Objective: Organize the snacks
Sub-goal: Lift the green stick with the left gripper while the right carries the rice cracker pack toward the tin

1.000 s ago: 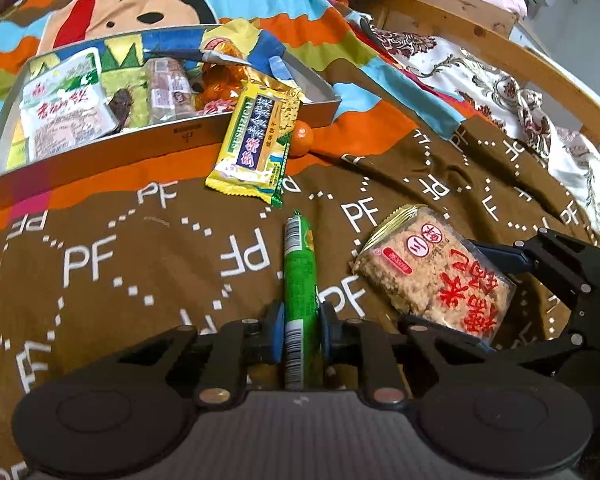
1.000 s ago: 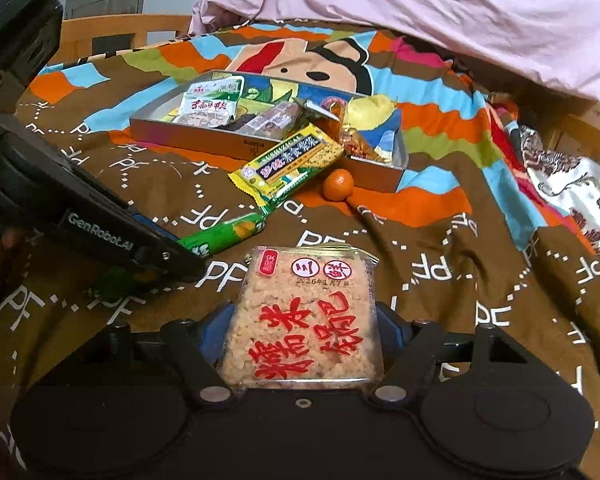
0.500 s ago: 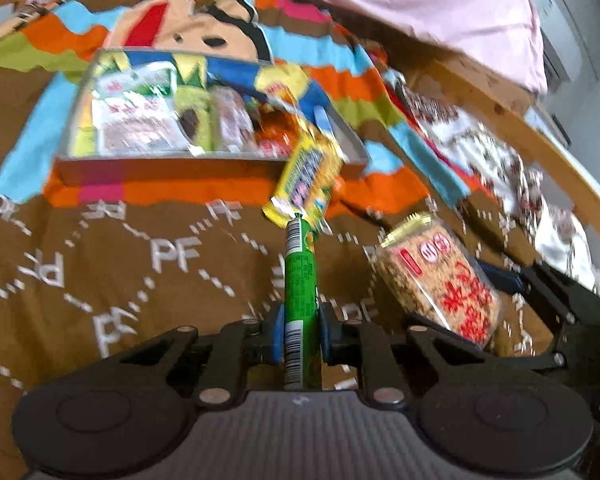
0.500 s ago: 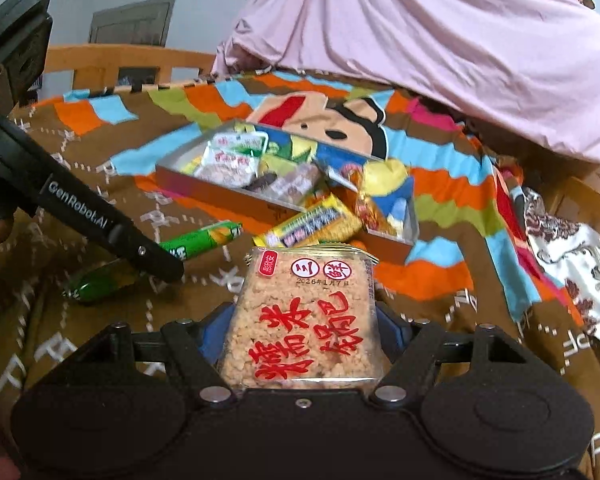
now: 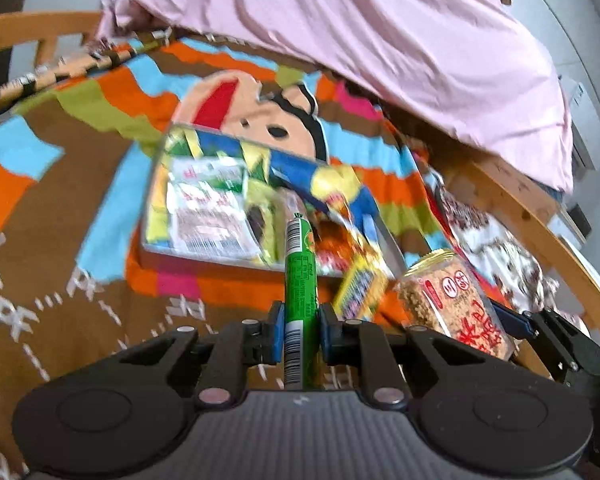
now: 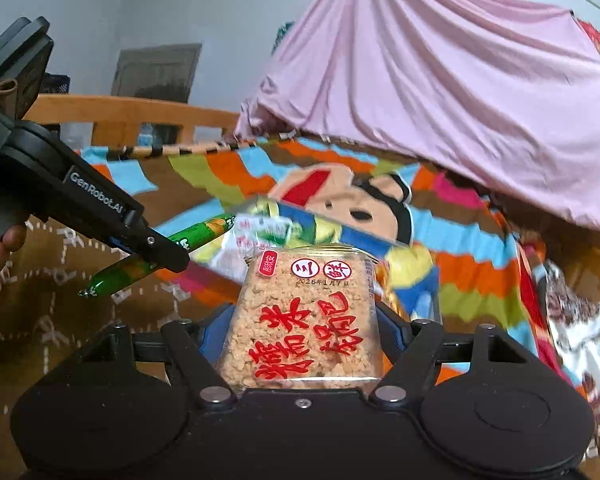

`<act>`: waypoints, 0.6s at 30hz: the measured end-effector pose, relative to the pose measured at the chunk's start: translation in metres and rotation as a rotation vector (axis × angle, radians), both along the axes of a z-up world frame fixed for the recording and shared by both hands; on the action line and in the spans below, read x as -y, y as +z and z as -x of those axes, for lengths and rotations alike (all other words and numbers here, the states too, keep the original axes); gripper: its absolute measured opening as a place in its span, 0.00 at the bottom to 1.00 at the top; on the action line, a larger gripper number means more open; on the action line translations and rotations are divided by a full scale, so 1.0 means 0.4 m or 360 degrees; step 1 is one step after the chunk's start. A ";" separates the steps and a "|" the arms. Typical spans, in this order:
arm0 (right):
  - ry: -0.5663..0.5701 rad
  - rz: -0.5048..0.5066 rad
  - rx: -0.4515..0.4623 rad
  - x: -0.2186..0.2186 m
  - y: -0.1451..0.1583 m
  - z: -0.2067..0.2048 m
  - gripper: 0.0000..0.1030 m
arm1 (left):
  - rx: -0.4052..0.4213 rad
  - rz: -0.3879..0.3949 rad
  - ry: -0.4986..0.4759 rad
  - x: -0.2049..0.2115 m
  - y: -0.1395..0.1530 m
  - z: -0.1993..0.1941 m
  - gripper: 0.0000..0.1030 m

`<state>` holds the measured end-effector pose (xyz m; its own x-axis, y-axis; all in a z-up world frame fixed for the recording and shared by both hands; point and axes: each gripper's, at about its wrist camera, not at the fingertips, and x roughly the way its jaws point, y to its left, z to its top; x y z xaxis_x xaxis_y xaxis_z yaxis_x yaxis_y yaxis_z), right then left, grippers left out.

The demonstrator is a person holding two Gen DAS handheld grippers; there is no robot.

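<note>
My left gripper (image 5: 299, 330) is shut on a green sausage stick (image 5: 300, 276), which points forward at the snack box (image 5: 204, 258). That shallow metal box lies on the bedspread with several packets in it. A yellow snack bar (image 5: 360, 288) leans at its near right corner. My right gripper (image 6: 306, 334) is shut on a clear pack of rice crisps (image 6: 306, 316) with red characters. In the right wrist view the left gripper (image 6: 160, 252) hangs at the left, the green sausage stick (image 6: 162, 254) crosswise in it. In the left wrist view the rice crisp pack (image 5: 456, 308) floats at the right.
A bright striped cartoon bedspread (image 5: 60, 208) covers the bed. A pink quilt (image 5: 380, 32) is heaped at the back. The wooden bed rail (image 5: 532, 216) runs along the right and behind. A floral cloth (image 6: 580, 336) lies at the right edge.
Both grippers have risen off the bedspread with their snacks and moved toward the box. The views have tilted up, so the pink quilt and bed rail now show.
</note>
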<state>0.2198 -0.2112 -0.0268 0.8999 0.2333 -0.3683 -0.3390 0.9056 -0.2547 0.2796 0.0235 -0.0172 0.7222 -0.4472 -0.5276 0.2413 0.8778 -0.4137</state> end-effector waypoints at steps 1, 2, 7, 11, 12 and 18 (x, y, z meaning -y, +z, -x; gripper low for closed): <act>0.0014 0.0002 0.0019 -0.006 0.007 -0.010 0.73 | 0.0019 -0.0005 0.0017 -0.006 0.010 -0.006 0.18; 0.0027 0.0005 0.0036 -0.013 0.013 -0.020 0.73 | 0.0041 -0.0007 0.0035 -0.013 0.022 -0.014 0.18; 0.0078 0.0010 0.0110 -0.038 0.042 -0.086 0.73 | 0.0128 -0.0025 0.0126 -0.035 0.070 -0.071 0.19; 0.0094 0.0021 0.0150 -0.057 0.053 -0.153 0.73 | 0.0190 -0.0053 0.0168 -0.041 0.094 -0.127 0.19; 0.0089 0.0014 0.0144 -0.060 0.053 -0.174 0.73 | 0.0201 -0.0060 0.0172 -0.042 0.097 -0.141 0.19; 0.0049 -0.0056 0.0072 -0.065 0.026 -0.274 0.73 | 0.0247 -0.0107 0.0138 -0.025 0.084 -0.235 0.19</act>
<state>0.3296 -0.1851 -0.0163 0.9077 0.2733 -0.3184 -0.3559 0.9035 -0.2389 0.3735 0.0337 0.0164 0.8315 -0.3472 -0.4336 0.2197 0.9225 -0.3173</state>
